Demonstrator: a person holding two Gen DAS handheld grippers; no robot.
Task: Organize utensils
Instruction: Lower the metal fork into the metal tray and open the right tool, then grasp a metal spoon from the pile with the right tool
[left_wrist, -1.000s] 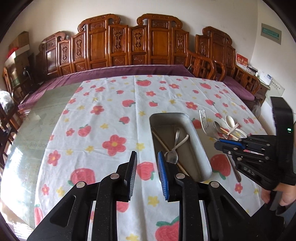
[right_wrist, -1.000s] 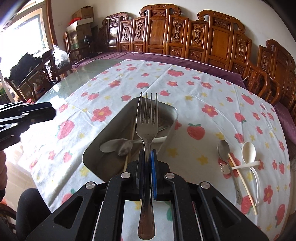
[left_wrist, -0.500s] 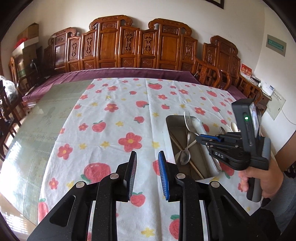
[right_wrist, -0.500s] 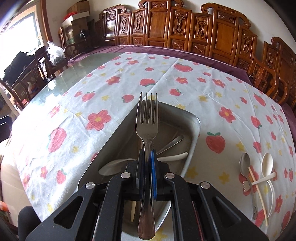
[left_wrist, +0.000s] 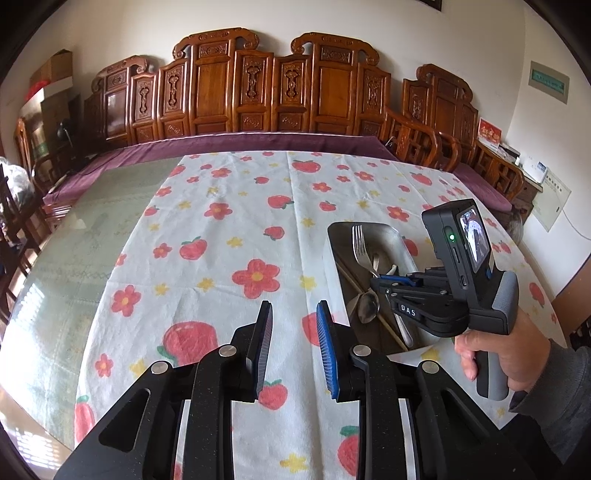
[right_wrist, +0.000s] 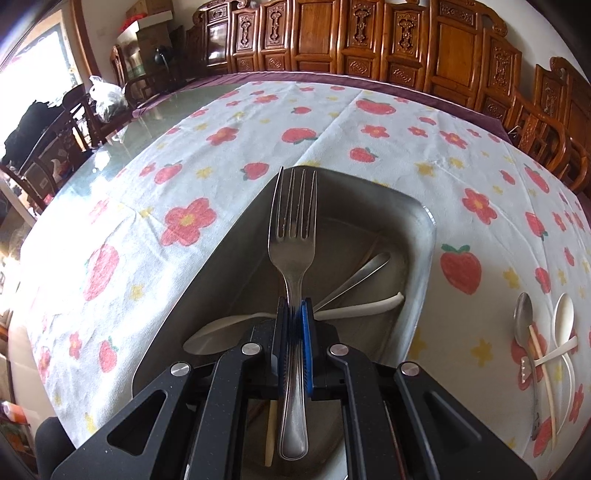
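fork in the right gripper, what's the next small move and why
Probably ease the fork a bit lower into the metal tray and then open the fingers. The right gripper is shut on its handle, with the tines out over the tray, where a metal spoon and a white spoon already lie. The left gripper is open and holds nothing, off to the side.

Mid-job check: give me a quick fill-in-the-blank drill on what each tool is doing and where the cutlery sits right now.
1. The right tool is shut on a steel ____.
2. That utensil hangs over the rectangular metal tray, its tines pointing ____ from the hand.
3. The left tool holds ____.
4. The white plastic spoon outside the tray lies on the strawberry-print ____.

Missing: fork; away; nothing; tablecloth
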